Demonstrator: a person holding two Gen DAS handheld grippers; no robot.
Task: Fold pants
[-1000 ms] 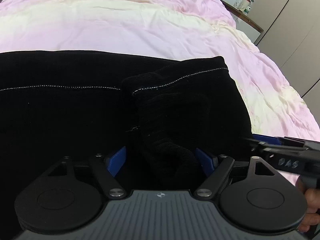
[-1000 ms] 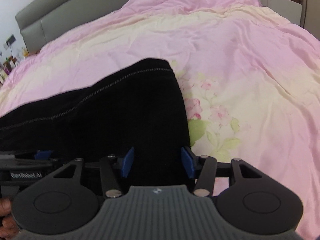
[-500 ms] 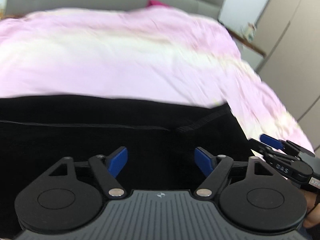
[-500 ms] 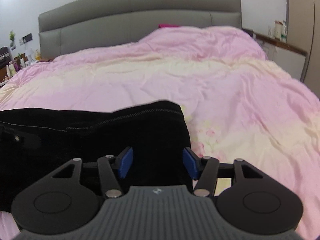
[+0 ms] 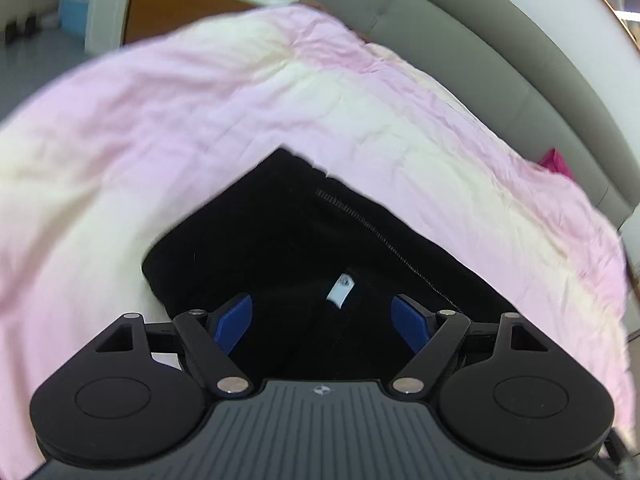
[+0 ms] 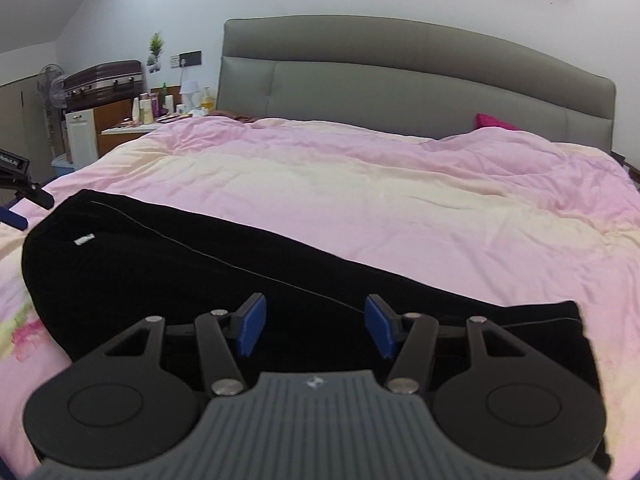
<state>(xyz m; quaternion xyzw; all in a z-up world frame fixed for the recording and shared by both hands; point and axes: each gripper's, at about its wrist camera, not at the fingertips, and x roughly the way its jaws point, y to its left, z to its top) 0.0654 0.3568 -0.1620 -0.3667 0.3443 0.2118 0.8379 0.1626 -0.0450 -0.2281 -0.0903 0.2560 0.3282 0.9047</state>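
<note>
Black pants (image 6: pixel 168 280) lie as a long folded band across the pink and cream duvet (image 6: pixel 360 184), a white label (image 6: pixel 84 239) near their left end. My right gripper (image 6: pixel 316 325) hovers open over the band's right half, with nothing pinched between its blue pads. In the left wrist view my left gripper (image 5: pixel 322 324) hangs over the pants (image 5: pixel 288 232) at the end with the label (image 5: pixel 341 289). Its jaws are opening wide; the cloth lies below them, not gripped. The left gripper (image 6: pixel 18 200) also shows at the right wrist view's left edge.
A grey padded headboard (image 6: pixel 400 80) closes off the far side of the bed. A side table with bottles (image 6: pixel 160 110), a suitcase (image 6: pixel 104 80) and a fan stand at the back left. A magenta cushion (image 6: pixel 492 122) lies by the headboard. A blue bin (image 5: pixel 74 12) stands on the floor.
Both views swung left and lifted. The bunched cloth between my left fingers a second ago is gone; that gripper now hangs over the label end. The right view now takes in the whole band.
</note>
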